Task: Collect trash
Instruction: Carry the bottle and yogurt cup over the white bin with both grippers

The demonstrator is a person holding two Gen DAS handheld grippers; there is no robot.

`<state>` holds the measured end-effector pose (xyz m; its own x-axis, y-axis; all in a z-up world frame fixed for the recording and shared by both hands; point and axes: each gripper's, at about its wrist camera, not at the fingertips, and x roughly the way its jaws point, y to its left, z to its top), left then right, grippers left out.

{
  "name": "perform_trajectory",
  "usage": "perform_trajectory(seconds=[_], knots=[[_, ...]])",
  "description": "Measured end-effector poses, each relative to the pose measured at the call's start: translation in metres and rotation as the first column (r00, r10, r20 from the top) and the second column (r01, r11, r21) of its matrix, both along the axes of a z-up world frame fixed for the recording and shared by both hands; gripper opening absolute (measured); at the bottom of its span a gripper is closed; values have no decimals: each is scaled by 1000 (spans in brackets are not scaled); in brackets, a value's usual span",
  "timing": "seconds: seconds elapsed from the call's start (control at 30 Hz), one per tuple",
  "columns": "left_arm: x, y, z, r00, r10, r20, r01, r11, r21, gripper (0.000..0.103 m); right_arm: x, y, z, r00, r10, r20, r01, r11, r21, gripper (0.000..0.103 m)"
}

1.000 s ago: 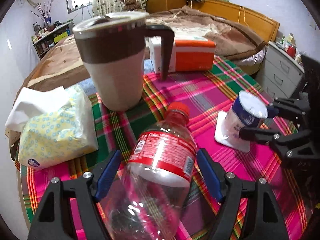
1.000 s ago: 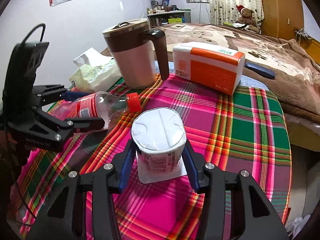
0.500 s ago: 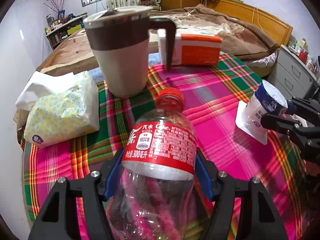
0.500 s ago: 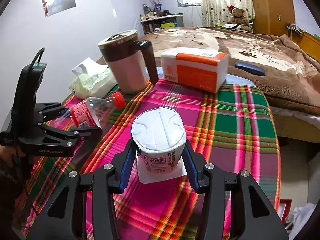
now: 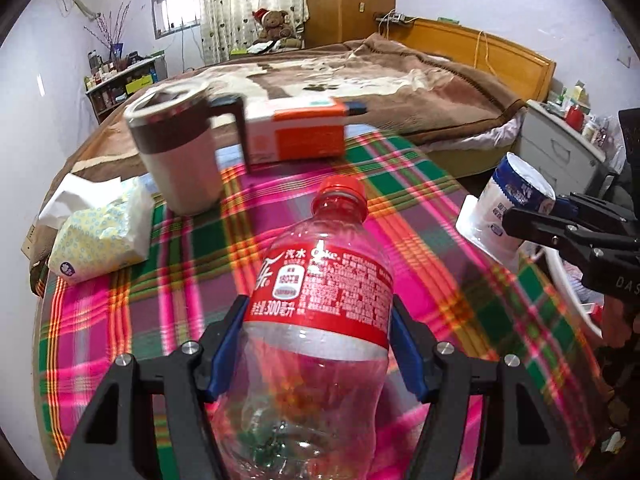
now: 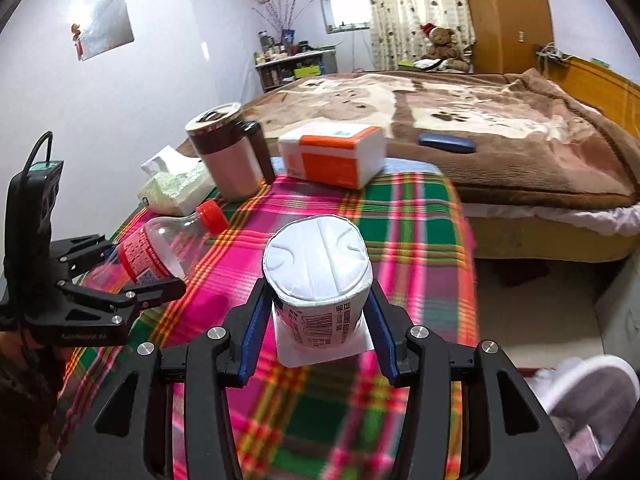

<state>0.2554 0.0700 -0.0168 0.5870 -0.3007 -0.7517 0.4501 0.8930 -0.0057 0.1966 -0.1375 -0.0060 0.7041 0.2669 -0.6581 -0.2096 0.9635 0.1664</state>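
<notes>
Both grippers carry trash above the plaid table

Left wrist: left gripper (image 5: pixel 320 344) clamps the empty bottle (image 5: pixel 320 320), mug (image 5: pixel 180 156) far left. Right wrist: right gripper (image 6: pixel 316 320) clamps the yogurt cup (image 6: pixel 318 276) over the table's (image 6: pixel 412 216) near right

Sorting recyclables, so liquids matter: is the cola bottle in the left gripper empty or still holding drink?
Empty, apparently: the plaid cloth shows through the clear cola bottle, capped red, and no dark liquid is visible.

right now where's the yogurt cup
The yogurt cup is clamped in the right gripper, held above the plaid tablecloth. In the left wrist view it sits at far right, to the right of the plastic bottle.
</notes>
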Motion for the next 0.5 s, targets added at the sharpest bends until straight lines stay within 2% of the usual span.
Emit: perform_trajectory(seconds=[0.37,0.5], knots=[[-38,-56,18,998,-53,31,53,998,-14,68,-50,-63,19,993,-113,37,113,994,-7,48],[-52,-88,24,994,-107,37,108,994,-28,68,-66,-86,19,986,-164,37,165,986,-10,48]])
